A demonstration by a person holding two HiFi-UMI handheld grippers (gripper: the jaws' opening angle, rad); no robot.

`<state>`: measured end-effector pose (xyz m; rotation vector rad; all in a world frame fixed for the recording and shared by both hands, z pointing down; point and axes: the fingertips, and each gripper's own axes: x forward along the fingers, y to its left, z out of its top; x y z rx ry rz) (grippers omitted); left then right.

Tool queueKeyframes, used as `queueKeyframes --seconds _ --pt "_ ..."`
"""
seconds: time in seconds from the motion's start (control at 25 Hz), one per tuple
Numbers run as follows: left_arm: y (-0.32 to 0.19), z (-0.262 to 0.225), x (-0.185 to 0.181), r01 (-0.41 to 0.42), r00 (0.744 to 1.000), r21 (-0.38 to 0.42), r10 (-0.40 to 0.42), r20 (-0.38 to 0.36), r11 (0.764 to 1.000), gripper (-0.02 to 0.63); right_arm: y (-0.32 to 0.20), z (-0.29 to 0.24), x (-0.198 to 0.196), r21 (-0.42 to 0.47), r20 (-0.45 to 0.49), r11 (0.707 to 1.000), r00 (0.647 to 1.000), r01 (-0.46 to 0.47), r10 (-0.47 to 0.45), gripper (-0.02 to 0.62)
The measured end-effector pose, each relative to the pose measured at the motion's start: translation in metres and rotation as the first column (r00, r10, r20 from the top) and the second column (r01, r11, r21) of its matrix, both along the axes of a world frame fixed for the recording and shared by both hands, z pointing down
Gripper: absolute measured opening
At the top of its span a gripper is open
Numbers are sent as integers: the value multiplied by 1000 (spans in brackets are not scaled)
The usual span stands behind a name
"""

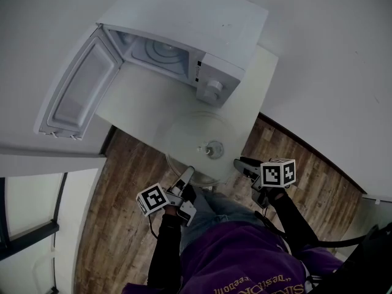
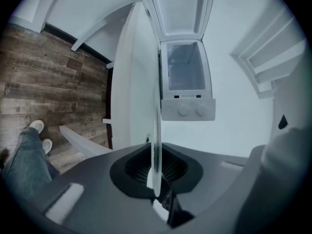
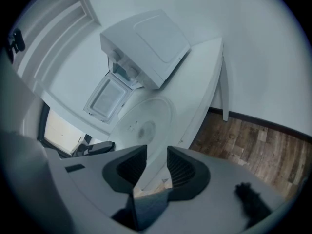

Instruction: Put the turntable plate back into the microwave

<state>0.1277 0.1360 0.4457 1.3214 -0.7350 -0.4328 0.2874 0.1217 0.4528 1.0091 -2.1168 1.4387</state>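
The left gripper (image 1: 185,179) sits low in the centre of the head view, pointing up the frame; its jaws are clamped on the rim of the turntable plate (image 2: 156,130), which stands edge-on between them; the right gripper (image 1: 242,164) lies right of centre, pointing up and left, jaws slightly apart and pressing on nothing; the left forearm (image 1: 164,250) and right forearm (image 1: 293,216), dark-sleeved, run down toward the bottom edge.

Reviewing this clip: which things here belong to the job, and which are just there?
Job: turntable plate, microwave, its open door, left tongs gripping the plate's rim, right tongs open.
Just there: white table, wooden floor, person's shoes.
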Motion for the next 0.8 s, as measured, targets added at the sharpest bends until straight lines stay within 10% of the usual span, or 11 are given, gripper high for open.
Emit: queueKeyframes --seconds 0.8 --pt "8 -48 -34 317 948 158 -310 -68 935 35 34 -56 -67 97 214 989 969 107 -126 130"
